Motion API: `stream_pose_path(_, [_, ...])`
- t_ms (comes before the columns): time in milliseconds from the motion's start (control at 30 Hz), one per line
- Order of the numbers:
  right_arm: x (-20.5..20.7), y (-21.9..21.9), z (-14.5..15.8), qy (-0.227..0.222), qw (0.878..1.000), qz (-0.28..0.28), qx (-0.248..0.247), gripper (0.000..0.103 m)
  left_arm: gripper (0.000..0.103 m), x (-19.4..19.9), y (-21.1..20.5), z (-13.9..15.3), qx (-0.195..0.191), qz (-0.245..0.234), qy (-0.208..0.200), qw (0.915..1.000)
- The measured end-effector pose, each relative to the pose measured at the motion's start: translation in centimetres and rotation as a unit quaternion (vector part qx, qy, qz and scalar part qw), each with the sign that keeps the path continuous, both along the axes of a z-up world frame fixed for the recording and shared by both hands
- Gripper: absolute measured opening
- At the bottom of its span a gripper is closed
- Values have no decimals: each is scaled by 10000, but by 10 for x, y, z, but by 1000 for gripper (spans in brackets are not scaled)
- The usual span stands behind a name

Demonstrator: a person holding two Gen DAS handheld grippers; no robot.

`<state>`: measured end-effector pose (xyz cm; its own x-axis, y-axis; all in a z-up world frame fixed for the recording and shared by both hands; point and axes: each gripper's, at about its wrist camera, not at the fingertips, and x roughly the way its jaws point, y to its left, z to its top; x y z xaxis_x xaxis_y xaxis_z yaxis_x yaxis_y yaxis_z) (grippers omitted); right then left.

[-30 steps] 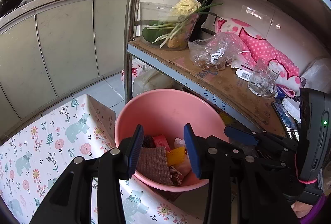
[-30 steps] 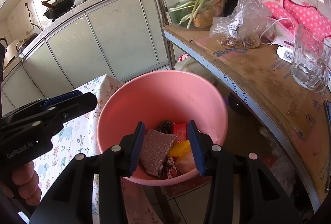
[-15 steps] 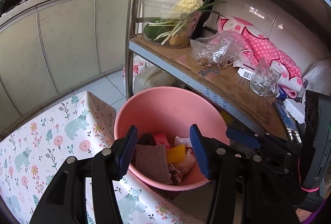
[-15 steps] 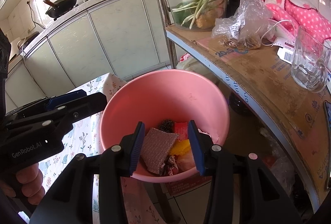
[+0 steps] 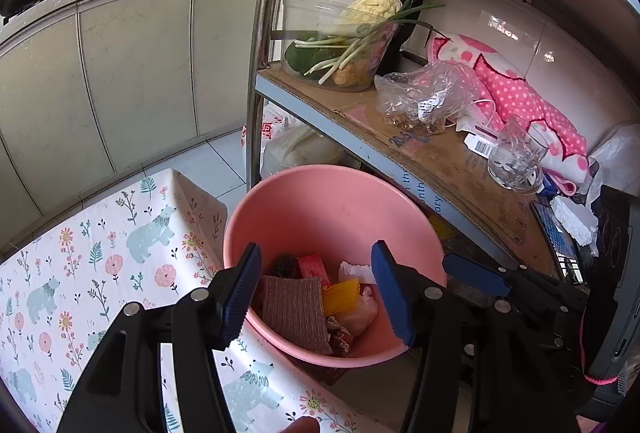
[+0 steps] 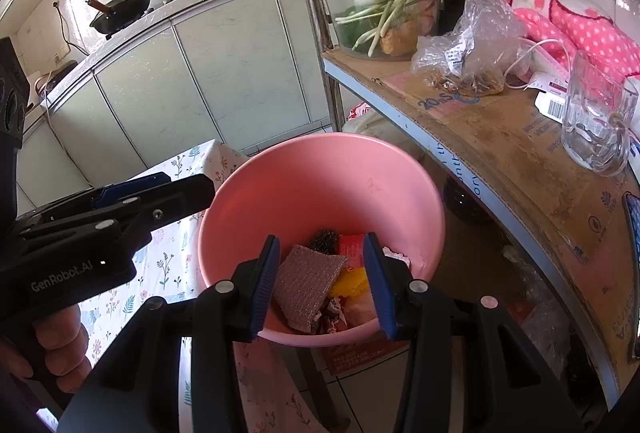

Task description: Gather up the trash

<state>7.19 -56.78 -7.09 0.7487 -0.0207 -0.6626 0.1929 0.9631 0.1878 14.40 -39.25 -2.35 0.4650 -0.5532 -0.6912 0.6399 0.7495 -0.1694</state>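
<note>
Pink plastic fills the space ahead of both my claws: the pink basin [image 5: 336, 209] sits just beyond and below their tips, at the edge of the worktop [image 5: 100, 273] with its bear-and-flower cloth. My left claw [image 5: 316, 293] hangs over the near rim with its jaws spread wide; they have just been opening, and nothing is between the pads, only air above the trash. My right claw [image 6: 320, 281] hovers over the same rim from the other side, jaws partly parted and gripping nothing.

The trash lies in the bottom of the basin, under my tips. Nearest is a brown ribbed scouring pad [image 5: 296, 309], tilted against the wall. Beside it, toward my right, lies a yellow scrap [image 5: 340, 291], touching a pale crumpled lump [image 5: 362, 311]. Farther in sit a dark wire scrubber [image 6: 325, 241], a red wrapper [image 5: 314, 265] and a bit of white paper [image 5: 354, 268]. Small dark wrappers lie at the near edge, too jumbled to name.

To the right of my claws a cardboard-lined shelf [image 6: 500, 137] carries a clear tub of scallions and cauliflower [image 6: 380, 17], a crumpled plastic bag [image 6: 468, 53] and a glass mug [image 6: 596, 129]. From the right claw's camera, a hand [image 6: 52, 349] grips the left claw's handle.
</note>
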Motion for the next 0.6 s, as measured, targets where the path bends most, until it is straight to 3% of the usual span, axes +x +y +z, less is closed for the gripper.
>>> stream_pose_path(300, [-2, 1, -1, 65, 10000, 18, -30, 45, 57, -1, 0, 0, -8, 7, 4, 10000])
stream_pose_path(400, [-3, 3, -1, 69, 10000, 30, -50, 58, 57, 0, 0, 0, -6, 1, 5, 10000])
stream_pose_path(600, [-4, 3, 2, 23, 10000, 44, -86, 58, 57, -1, 1, 1, -18, 0, 3, 10000])
